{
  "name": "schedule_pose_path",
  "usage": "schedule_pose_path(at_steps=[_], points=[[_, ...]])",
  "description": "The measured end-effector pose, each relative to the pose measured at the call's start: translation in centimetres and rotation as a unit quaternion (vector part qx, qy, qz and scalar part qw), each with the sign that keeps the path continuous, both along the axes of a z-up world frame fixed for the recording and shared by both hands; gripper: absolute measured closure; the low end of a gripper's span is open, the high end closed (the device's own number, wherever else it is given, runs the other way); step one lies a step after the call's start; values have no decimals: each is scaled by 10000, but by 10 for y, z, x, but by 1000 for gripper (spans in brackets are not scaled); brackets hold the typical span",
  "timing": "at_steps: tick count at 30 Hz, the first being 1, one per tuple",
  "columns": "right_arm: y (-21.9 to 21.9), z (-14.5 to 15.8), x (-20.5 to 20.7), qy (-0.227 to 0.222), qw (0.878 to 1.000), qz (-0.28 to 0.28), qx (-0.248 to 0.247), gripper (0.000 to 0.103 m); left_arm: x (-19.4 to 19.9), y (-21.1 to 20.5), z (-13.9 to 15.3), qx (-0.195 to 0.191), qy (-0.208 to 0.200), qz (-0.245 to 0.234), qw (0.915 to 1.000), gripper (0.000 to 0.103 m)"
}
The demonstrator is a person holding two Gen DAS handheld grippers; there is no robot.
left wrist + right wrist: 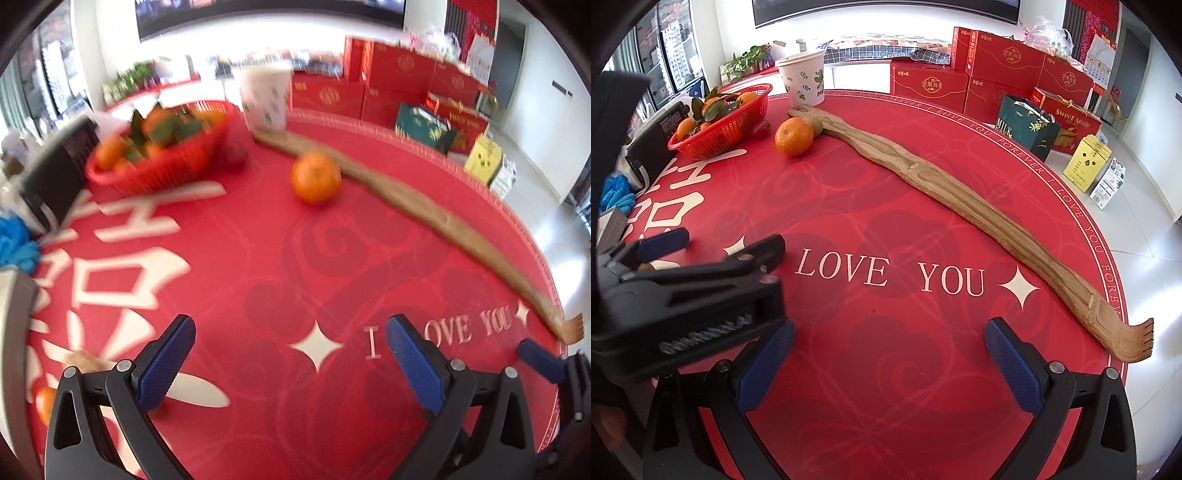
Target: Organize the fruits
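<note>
- nearest, the left gripper [291,365] hangs low over the tabletop [295,280] with its blue ridged pads spread wide and nothing between them.
- the right gripper [890,365] is just as wide open and just as empty, with the left one just beside it.
- the red cloth on the round tabletop looks smooth and slick, printed with pale swirls and lettering, so round fruit could roll on it.
- a long, flat, wavy wooden back scratcher [945,195] lies across the far right side, grain showing, comb end by the edge.
- beyond, a loose orange [316,177] sits alone on the cloth, just beside the scratcher; round, glossy, faintly dimpled.
- i'd say the job is to take that orange: come in level, straddle its widest part and squeeze gently so it doesn't squirt away.
- something small, greenish-brown sits against it; i can't tell what.
- farthest left, a red plastic mesh basket [727,122] holds leafy oranges, the likely home; a paper cup [803,79] stands behind.
</note>
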State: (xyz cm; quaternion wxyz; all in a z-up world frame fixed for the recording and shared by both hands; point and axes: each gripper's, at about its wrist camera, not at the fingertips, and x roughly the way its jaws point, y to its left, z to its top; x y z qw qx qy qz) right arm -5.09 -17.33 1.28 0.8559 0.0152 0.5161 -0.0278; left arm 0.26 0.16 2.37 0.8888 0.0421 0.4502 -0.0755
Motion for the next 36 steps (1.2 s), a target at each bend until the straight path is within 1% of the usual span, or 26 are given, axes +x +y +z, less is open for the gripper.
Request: schedule_pose_path(at_steps=[2, 4, 5, 7, 9, 11, 13, 14, 16, 18, 20, 22, 24, 26, 27, 28, 29, 31, 32, 33, 35, 36], points=[[0, 0, 0, -7, 10000, -5, 1, 0, -7, 1, 19, 21, -315, -31, 9995, 0], [0, 0, 0, -20, 10000, 0, -4, 0, -22, 8, 42, -25, -632, -126, 9979, 0], [0, 0, -1, -59, 10000, 6, -10, 0, -30, 14, 52, -82, -724, -192, 9972, 0], [1, 0, -2, -156, 9999, 14, -15, 0, -47, 33, 66, -278, -824, -271, 9958, 0], [0, 0, -3, -229, 9997, 17, -19, 0, -65, 52, 70, -325, -776, -303, 9960, 0], [0, 0, 0, -159, 9999, 35, -4, 0, -88, 73, 65, -198, -753, -220, 9967, 0], [-1, 1, -1, -105, 9999, -3, 6, 0, -113, 98, 54, 32, -674, 13, 9977, 0], [0, 3, -4, -108, 9999, 44, 116, 0, -125, 111, 47, 105, -618, 127, 9980, 0], [2, 11, -13, -236, 9974, 374, 576, 0, -144, 132, 36, 174, -519, 402, 9977, 0], [12, 25, -33, -497, 9922, 790, 830, 0, -161, 147, 26, 234, -485, 612, 9967, 0], [23, 35, -59, -662, 9870, 1114, 953, 0, -169, 153, 17, 336, -461, 706, 9959, 0], [38, 41, -90, -687, 9786, 1544, 1172, 0, -172, 155, 5, 427, -338, 712, 9960, 0], [51, 41, -110, -619, 9758, 1773, 1120, 0, -172, 157, -5, 461, -216, 740, 9960, 0], [65, 41, -129, -582, 9747, 1936, 953, 0, -168, 157, -13, 525, -220, 802, 9951, 0], [71, 41, -136, -567, 9729, 2033, 944, 0, -167, 158, -17, 580, -186, 833, 9947, 0], [74, 41, -142, -542, 9706, 2127, 984, 0, -166, 160, -20, 484, -210, 822, 9952, 0], [80, 41, -146, -493, 9674, 2249, 1059, 0, -164, 164, -22, 301, -166, 843, 9959, 0], [90, 34, -149, -423, 9643, 2379, 1085, 0, -162, 177, -25, -175, -64, 1012, 9947, 0], [96, 29, -149, -368, 9653, 2385, 1001, 0, -162, 179, -26, -121, -47, 1122, 9936, 0], [100, 25, -147, -321, 9663, 2368, 955, 0, -162, 179, -26, -71, -9, 1108, 9938, 0], [101, 17, -143, -269, 9665, 2316, 1075, 0, -161, 179, -24, -49, 58, 1069, 9942, 0], [101, 18, -145, -399, 9668, 2279, 1087, 0, -160, 179, -24, -47, 75, 1056, 9944, 0]])
